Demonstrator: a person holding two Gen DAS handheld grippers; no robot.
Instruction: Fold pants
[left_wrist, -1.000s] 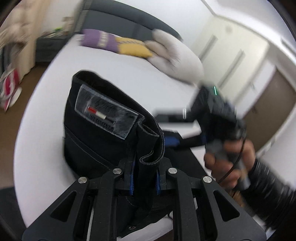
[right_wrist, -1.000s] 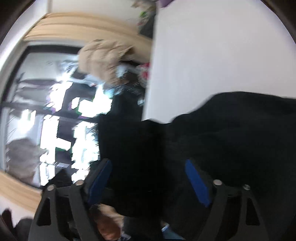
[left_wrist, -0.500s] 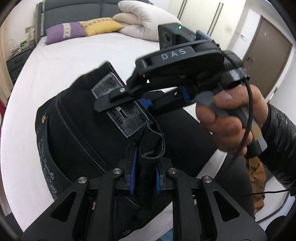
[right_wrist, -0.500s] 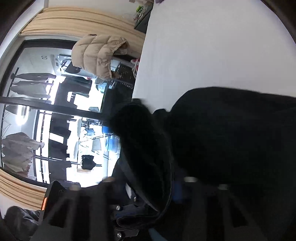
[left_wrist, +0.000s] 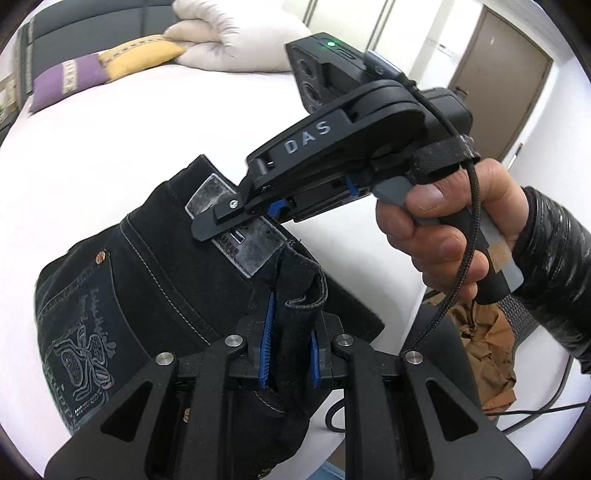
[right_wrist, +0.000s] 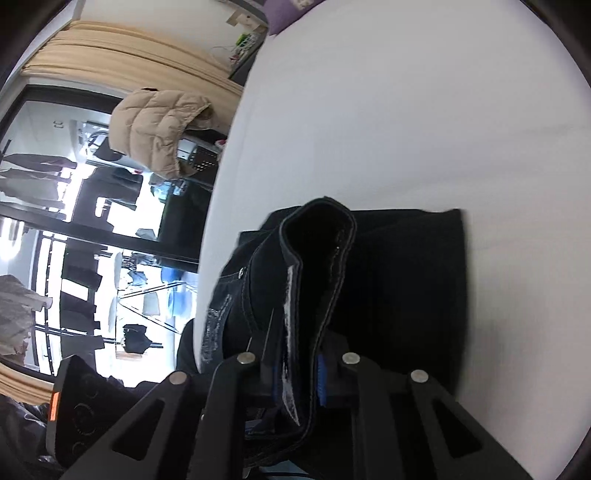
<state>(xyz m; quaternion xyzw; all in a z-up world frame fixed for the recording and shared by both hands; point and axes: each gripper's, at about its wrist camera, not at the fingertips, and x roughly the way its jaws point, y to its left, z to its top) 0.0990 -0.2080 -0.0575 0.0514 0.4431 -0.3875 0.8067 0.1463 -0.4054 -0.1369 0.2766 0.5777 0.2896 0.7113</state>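
We see the black pants (left_wrist: 155, 280) bunched near the bed's (left_wrist: 122, 140) front edge, back pocket and waist patch facing up. Our left gripper (left_wrist: 288, 354) pinches a fold of waistband, blue pads tight on the cloth. Our right gripper (right_wrist: 299, 373) likewise clamps the waistband at the patch. Right hand (left_wrist: 447, 236) grips its handle. Pillows (left_wrist: 110, 66) lie at the far edge.

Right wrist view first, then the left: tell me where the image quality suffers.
Right wrist view: the window is blown out white, the black pants lose all detail in shadow, and the bed edge bows from fisheye distortion. Left wrist view: evenly lit and sharp; stitching on the pants reads clearly, though the door curves near the rim.
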